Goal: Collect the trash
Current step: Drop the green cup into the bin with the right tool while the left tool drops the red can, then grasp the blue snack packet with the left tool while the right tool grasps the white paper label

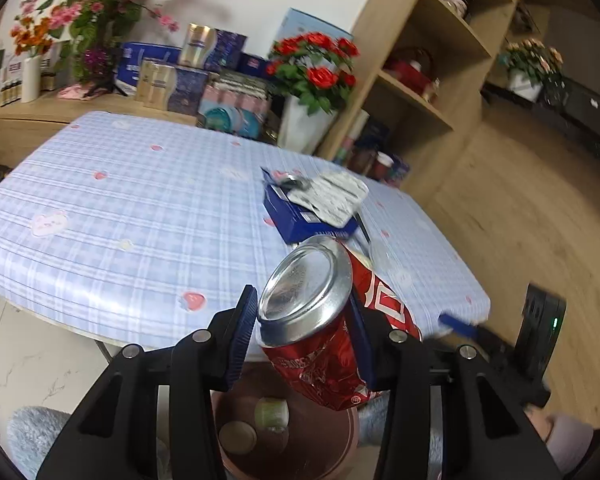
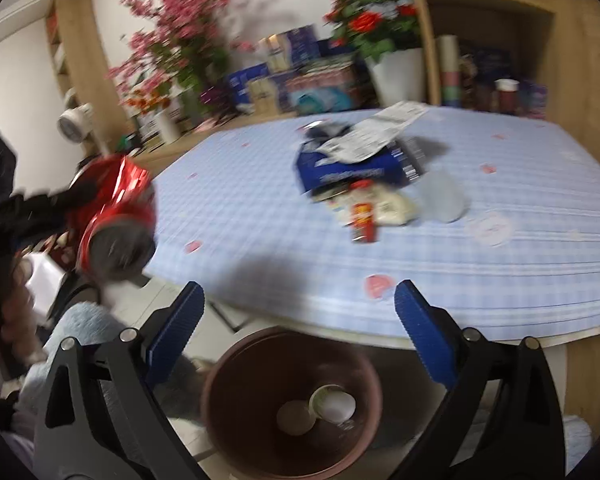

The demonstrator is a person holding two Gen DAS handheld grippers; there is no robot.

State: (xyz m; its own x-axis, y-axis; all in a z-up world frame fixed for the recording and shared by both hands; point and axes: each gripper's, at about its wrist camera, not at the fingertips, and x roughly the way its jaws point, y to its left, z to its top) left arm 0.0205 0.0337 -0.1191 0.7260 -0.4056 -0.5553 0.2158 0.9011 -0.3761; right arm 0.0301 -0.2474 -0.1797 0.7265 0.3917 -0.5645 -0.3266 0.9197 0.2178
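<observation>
Grip first: the left gripper (image 1: 302, 334) has its two blue ribbed pads clamped on a crushed red can (image 1: 320, 328), one pad on each side of the dented body. The can is tilted, its silver concave base turned toward the lens, its thin metal wall creased and buckled. It hangs off the table's near edge, above a round brown bin (image 1: 340, 444) on the floor. From the right wrist view the same can (image 2: 116, 216) shows as a red blur at the left, held clear of the table.

The right gripper (image 2: 300, 328) stands wide apart, its blue pads holding and touching nothing. Below it sits the brown bin (image 2: 220, 392), smooth-walled and bowl-like, with a small pale cup (image 2: 332, 404) and a flat round disc (image 2: 296, 418) lying on its bottom.

Beyond lies the table (image 2: 500, 280), covered by a glossy blue plaid cloth dotted with pink hearts. Near its middle rests a heap of litter: a small red-labelled bottle (image 2: 362, 216) on its side against a crumpled whitish bag (image 2: 392, 206), a clear plastic lid (image 2: 440, 196) just beside them, and behind these a flattened dark blue carton (image 2: 348, 170) with a silver blister sheet (image 2: 380, 134) on top.

Farthest back, a white pot of red roses (image 2: 380, 28) stands by wooden shelves (image 2: 480, 12).
</observation>
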